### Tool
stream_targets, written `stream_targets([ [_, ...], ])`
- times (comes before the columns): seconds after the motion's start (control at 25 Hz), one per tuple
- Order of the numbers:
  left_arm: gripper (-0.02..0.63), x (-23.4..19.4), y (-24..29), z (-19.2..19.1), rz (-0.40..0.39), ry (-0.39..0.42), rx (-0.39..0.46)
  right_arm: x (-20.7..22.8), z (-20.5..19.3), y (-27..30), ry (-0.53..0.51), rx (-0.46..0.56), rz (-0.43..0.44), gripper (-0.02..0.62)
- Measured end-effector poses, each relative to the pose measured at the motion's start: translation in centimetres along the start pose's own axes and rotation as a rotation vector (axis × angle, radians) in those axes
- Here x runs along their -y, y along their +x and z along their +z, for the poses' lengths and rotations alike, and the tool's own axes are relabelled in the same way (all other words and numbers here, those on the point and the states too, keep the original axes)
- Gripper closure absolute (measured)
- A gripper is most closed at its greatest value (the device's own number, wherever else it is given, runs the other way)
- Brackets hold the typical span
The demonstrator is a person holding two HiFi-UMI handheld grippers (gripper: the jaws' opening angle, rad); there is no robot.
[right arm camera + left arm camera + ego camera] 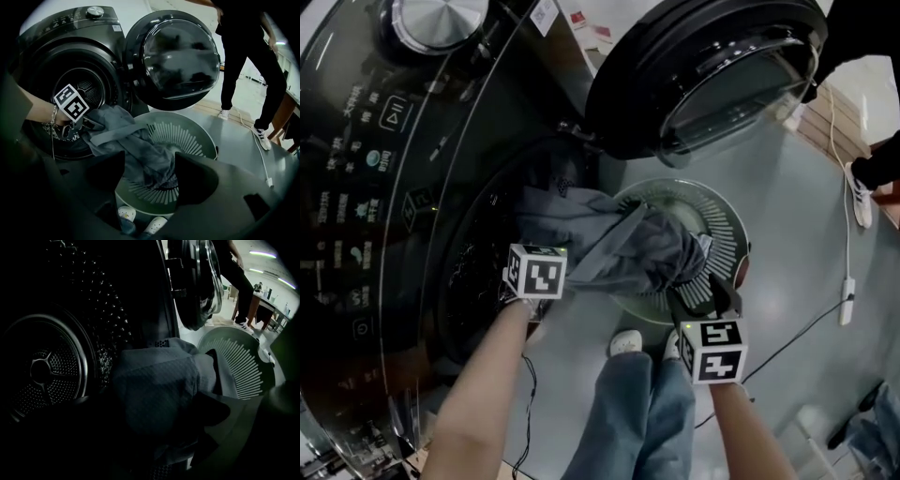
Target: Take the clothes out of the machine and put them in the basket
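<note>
A grey garment (600, 234) stretches from the mouth of the dark washing machine (478, 272) over to the round slatted basket (727, 225) on the floor. My left gripper (546, 251) is at the machine's opening, its jaws wide open with the cloth (154, 385) bunched loosely in front of them. My right gripper (698, 286) is above the basket (187, 136) and is shut on the other end of the garment (136, 145), which fills the gap between its jaws. Behind the cloth is the perforated drum (47, 371); it is too dark to see any clothes inside.
The machine's round door (712, 75) stands open above the basket. A person in black (248, 61) stands at the back right near a table (267, 301). A cable with a white plug (847, 300) lies on the floor. My own shoes (626, 342) are beside the basket.
</note>
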State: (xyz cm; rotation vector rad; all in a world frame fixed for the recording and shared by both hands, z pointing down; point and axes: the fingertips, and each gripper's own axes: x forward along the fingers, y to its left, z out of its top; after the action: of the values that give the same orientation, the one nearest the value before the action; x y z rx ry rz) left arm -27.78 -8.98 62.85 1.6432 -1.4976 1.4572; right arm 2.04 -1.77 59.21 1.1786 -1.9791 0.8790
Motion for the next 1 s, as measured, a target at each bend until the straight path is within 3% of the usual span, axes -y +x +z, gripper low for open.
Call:
stream_targets([
  [0.32,0.049,-0.2,2.7,-0.9,-0.052,-0.016,-0.059,0.4,0.1,1.5,-0.049,0.002,0.000,0.270],
  [0.52,0.056,-0.2,3.1,-1.9,-0.092,-0.121,-0.098,0.2,-0.1,1.8,-0.049,-0.003,0.000,0.279],
  [0.6,0.146,0.5,2.7,-2.1,-0.105,-0.145,-0.109,0.1,-0.2,1.6,-0.050,-0.005,0.002,0.284],
  [0.72,0.215,0.3,1.9,-2.4,-0.060,-0.135,-0.146,-0.1,-0.1,1.3,-0.062,-0.004,0.007,0.290],
  [0.88,0.345,0.8,0.8,-1.3,-0.024,-0.072,-0.087,-0.2,-0.1,0.5,-0.076,-0.004,0.010,0.298],
  [0.96,0.537,1.4,-0.2,-1.1,0.008,0.000,-0.065,-0.2,0.0,0.0,-0.079,-0.002,0.010,0.301],
  [1.0,0.540,1.7,-0.7,-1.0,0.017,0.024,-0.059,-0.2,0.1,-0.3,-0.082,0.000,0.010,0.302],
])
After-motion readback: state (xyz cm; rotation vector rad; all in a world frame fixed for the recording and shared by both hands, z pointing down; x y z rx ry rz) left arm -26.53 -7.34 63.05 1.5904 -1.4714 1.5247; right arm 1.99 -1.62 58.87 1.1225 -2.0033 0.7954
